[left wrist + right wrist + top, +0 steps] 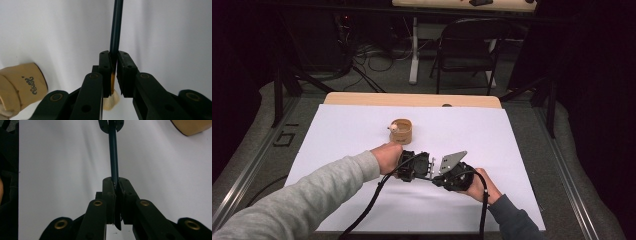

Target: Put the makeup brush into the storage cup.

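Note:
A brush with a dark teal handle (116, 30) (113, 157), a gold ferrule and pale bristles (111, 100) is held over the white sheet (352, 130) by both grippers. My left gripper (113, 56) (426, 167) is shut on the handle just above the ferrule, with the bristles pointing back between its arms. Facing it, my right gripper (115, 182) (437, 173) is shut on the handle's other end. The left gripper's jaw tips show at the top of the right gripper view. In the high view the two grippers meet nose to nose and hide the brush.
A tan round holder (401, 131) (21, 85) (192, 126) with something pale inside stands on the sheet just beyond the grippers. The wooden table edge (412, 99) lies at the back. A black folding chair (469, 47) stands on the floor behind.

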### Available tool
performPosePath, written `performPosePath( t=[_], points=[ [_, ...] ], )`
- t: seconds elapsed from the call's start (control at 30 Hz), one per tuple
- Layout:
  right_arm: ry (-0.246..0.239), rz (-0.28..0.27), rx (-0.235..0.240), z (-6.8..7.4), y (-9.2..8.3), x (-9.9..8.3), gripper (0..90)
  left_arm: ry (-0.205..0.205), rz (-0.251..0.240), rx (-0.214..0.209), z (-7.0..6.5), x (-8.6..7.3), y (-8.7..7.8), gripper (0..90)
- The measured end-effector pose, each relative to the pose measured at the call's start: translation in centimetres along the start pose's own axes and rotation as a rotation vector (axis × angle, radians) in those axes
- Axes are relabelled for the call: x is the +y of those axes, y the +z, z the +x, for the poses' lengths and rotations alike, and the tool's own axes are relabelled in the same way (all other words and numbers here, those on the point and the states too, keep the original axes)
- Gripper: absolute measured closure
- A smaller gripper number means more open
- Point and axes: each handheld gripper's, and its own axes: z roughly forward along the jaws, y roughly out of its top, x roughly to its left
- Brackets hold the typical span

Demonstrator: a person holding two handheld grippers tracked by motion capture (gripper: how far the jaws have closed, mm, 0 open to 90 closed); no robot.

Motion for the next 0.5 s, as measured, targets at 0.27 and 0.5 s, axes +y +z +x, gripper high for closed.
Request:
performPosePath(
  t=[0.27,0.5],
  points=[
    [0.000,-0.019,-0.012,0.0,-0.3,-0.3,85.3,-0.043,-0.054,-0.011,0.0,-0.1,0.1,56.8],
    [-0.002,-0.014,-0.034,0.0,-0.4,-0.6,85.3,-0.162,-0.142,0.034,0.2,-1.2,0.0,23.7]
  ],
)
